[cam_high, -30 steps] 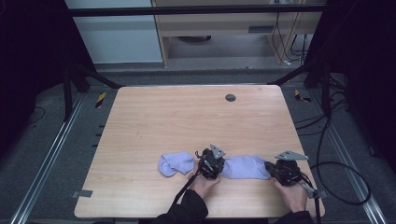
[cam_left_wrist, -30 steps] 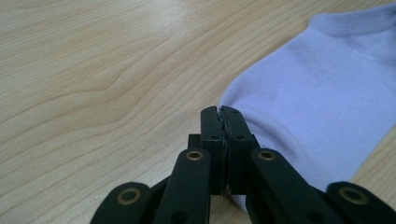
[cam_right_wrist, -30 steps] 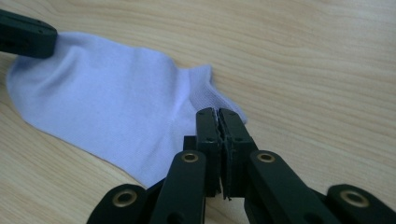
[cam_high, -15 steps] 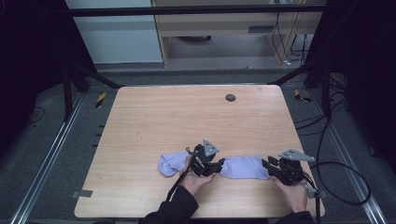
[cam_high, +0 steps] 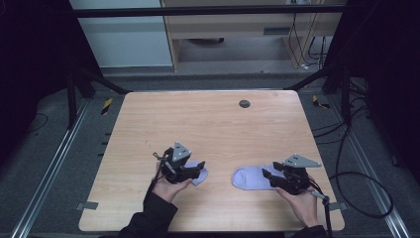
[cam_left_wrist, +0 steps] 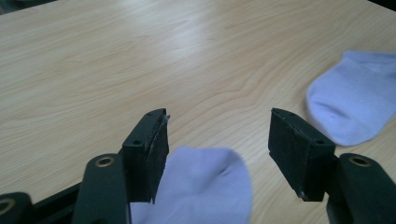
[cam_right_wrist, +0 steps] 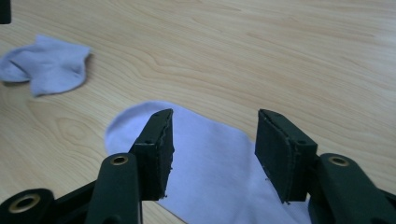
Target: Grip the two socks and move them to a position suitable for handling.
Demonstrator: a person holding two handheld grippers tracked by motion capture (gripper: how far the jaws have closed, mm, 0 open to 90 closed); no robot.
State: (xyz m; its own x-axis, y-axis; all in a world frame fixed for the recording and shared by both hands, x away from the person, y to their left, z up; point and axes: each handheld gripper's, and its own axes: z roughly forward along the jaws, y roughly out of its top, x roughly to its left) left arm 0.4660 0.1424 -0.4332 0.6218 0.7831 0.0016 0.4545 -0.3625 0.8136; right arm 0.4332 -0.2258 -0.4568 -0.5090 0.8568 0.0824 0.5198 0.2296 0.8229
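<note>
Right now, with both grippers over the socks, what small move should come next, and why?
Probably close the right gripper on the flat sock. Its jaws stand open with that sock lying between them on the table, while the left gripper is open over the bunched sock, apart from the first.

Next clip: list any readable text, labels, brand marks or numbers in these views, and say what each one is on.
There is no readable text in any view.
Left sock and right sock: plain lavender, no logo or tag visible.
Left hand-held gripper and right hand-held gripper: black jaws, no markings.
Wooden table: bare grain, with one dark round mark carrying no lettering.
Yellow-black strips on the floor: stripes, no words.
</note>
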